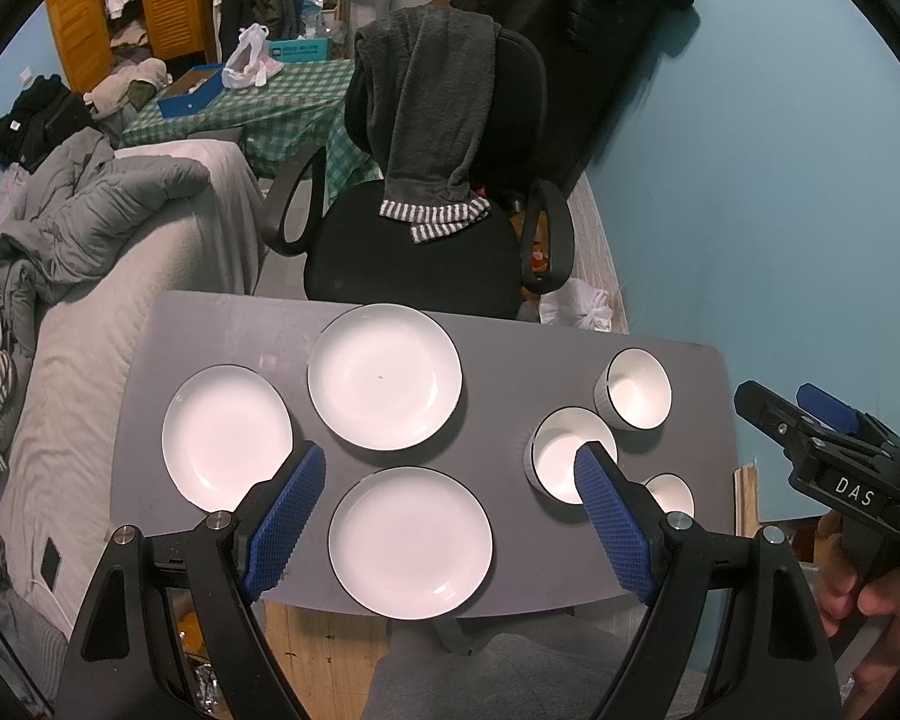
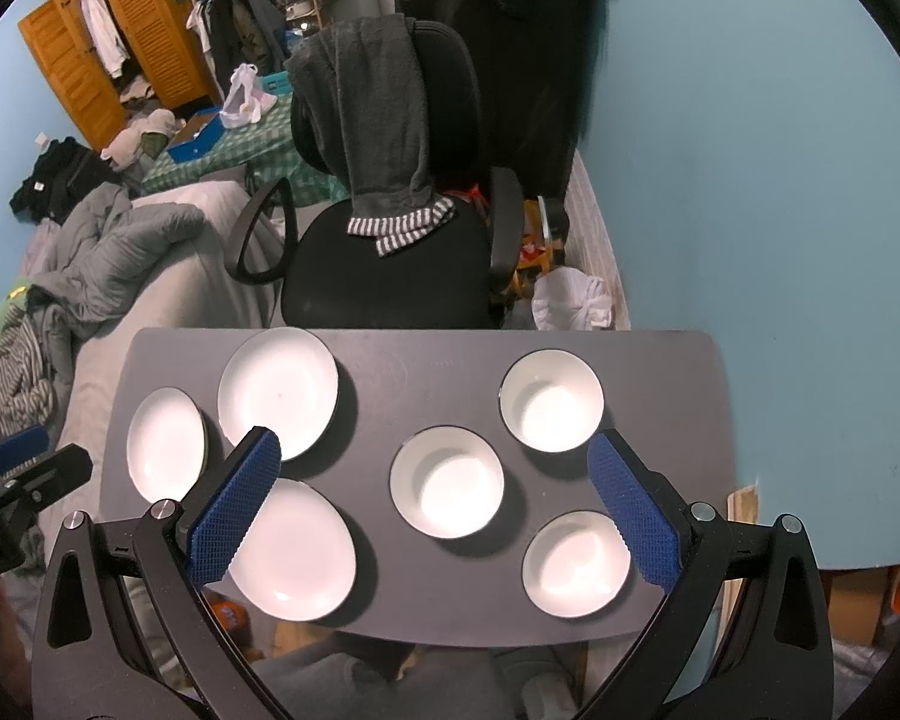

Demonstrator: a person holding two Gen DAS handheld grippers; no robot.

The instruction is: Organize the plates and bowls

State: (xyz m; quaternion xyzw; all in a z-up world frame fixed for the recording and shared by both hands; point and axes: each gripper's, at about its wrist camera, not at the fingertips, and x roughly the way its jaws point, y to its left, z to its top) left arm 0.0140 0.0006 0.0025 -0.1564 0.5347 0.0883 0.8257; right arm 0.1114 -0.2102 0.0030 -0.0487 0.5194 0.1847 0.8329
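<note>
Plates and bowls are all laid out on the gray counter (image 2: pixel 390 378), nothing stacked. In the right wrist view we've got three white plates grouped on the left half of the frame: one at the far left (image 2: pixel 165 444), one up top (image 2: pixel 279 390), and one lower down (image 2: pixel 297 552), partly behind our blue finger. Three white bowls sit on the right half: one upper right (image 2: pixel 551 399), one in the middle (image 2: pixel 447 483), one lower right (image 2: pixel 573 564). None of them touch each other as far as we can see.

Our right gripper (image 2: pixel 435 498) hangs above the counter with its fingers spread wide and nothing between them. Same deal for the left gripper (image 1: pixel 450 516): in the left wrist view its fingers are released and empty, hovering over the lower plate (image 1: pixel 410 542) near the bottom center of the frame. That view has the plates in the middle and left, and the bowls over on the right, with the smallest-looking one mostly hidden behind a finger.

Behind the counter, at the top center of both views, there's a black office chair (image 2: pixel 390 276) with a gray towel (image 2: pixel 378 120) draped over its back. A bed (image 2: pixel 168 276) with gray bedding runs along the left side.
</note>
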